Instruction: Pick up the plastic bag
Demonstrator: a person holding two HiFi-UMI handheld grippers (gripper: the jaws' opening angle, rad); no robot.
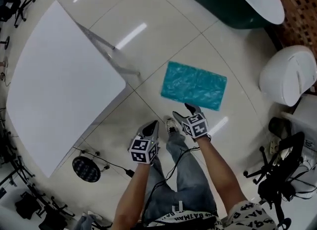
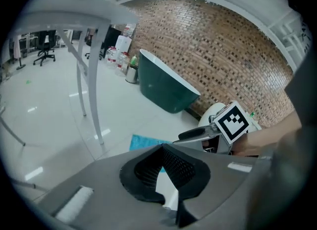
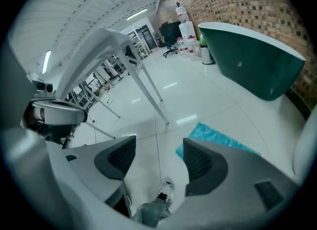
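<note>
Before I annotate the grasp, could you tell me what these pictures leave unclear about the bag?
Left gripper view: the left gripper hides all but a strip of the plastic bag.
Right gripper view: one jaw of the right gripper covers part of it.
Head view: its opening is too small to find.

Glossy pale tiled floor (image 1: 163,21), crossed by thin grout lines and streaked with ceiling-light reflections. A flat rectangular teal plastic bag (image 1: 194,85) lies spread directly on it, near a white rectangular table (image 1: 59,85) standing on slanted metal legs (image 1: 106,50). A dark green white-rimmed tub (image 1: 233,1) stands beyond the bag. A black round disc (image 1: 86,169) with a cable rests by the table's near edge.
</note>
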